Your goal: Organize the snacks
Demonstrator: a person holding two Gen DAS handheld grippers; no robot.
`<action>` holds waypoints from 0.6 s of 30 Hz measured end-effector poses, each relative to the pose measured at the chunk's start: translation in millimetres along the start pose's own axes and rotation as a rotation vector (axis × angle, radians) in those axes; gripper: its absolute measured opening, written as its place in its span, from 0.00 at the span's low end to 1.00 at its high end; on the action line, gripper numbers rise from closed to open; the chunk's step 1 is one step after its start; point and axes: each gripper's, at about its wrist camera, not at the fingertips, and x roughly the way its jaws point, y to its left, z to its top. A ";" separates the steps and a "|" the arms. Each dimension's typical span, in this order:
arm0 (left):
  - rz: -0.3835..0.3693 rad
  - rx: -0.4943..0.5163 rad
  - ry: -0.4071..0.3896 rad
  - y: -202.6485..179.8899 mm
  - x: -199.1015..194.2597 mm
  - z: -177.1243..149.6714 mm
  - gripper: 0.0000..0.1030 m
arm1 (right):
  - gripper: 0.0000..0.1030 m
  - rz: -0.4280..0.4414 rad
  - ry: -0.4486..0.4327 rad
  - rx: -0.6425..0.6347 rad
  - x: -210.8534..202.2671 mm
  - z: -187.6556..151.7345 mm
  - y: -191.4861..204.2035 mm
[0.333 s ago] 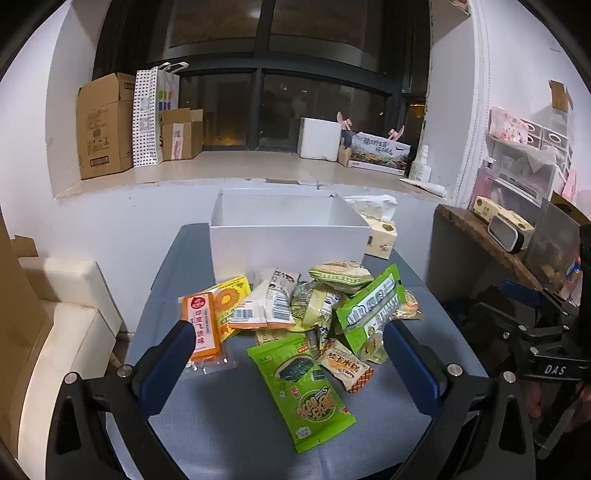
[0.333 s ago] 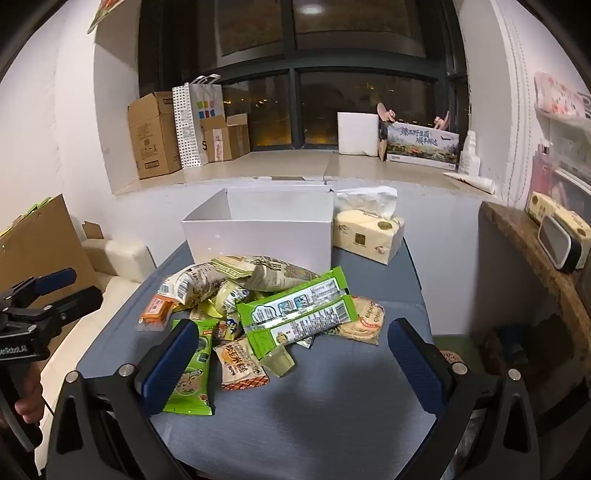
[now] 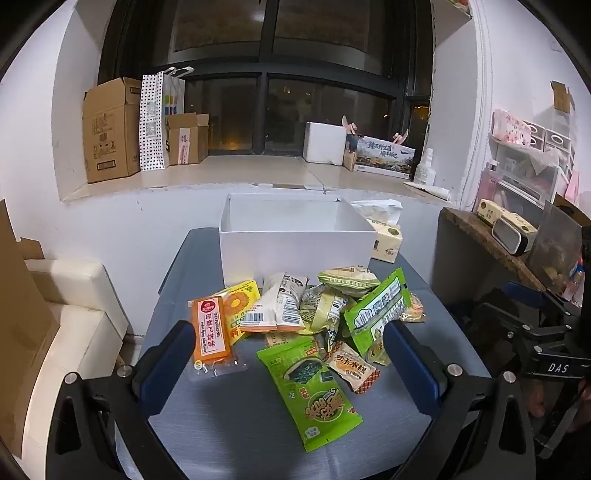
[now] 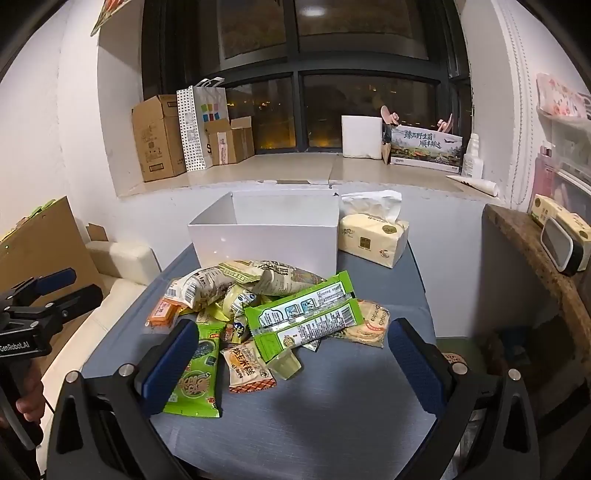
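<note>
Both tongs spread wide, holding nothing: left tongs (image 3: 288, 354), right tongs (image 4: 293, 360). Snack pile (image 3: 314, 317) loose on the bench (image 3: 240, 424), just in front of white box (image 3: 295, 251). Tissue pack (image 4: 373, 236) beside box.

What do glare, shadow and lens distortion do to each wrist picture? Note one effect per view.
Left wrist view: fisheye bends the walls and blackens the corners; the white box stays sharp. Right wrist view: a ceiling light glares in the dark window; the snack pile casts soft shadows on the table.
</note>
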 end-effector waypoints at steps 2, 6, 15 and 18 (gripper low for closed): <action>0.008 0.003 0.003 0.7 0.6 0.6 1.00 | 1.00 0.003 0.001 0.001 4.6 1.5 -7.2; 0.007 0.000 0.008 3.6 1.9 1.7 1.00 | 1.00 0.004 0.005 0.007 21.5 5.9 -35.6; 0.008 0.006 0.009 -2.3 1.6 -2.9 1.00 | 1.00 0.004 0.000 0.008 20.1 4.7 -38.8; 0.008 0.008 0.009 -2.6 1.3 -2.9 1.00 | 1.00 0.007 -0.002 0.007 20.5 3.4 -38.6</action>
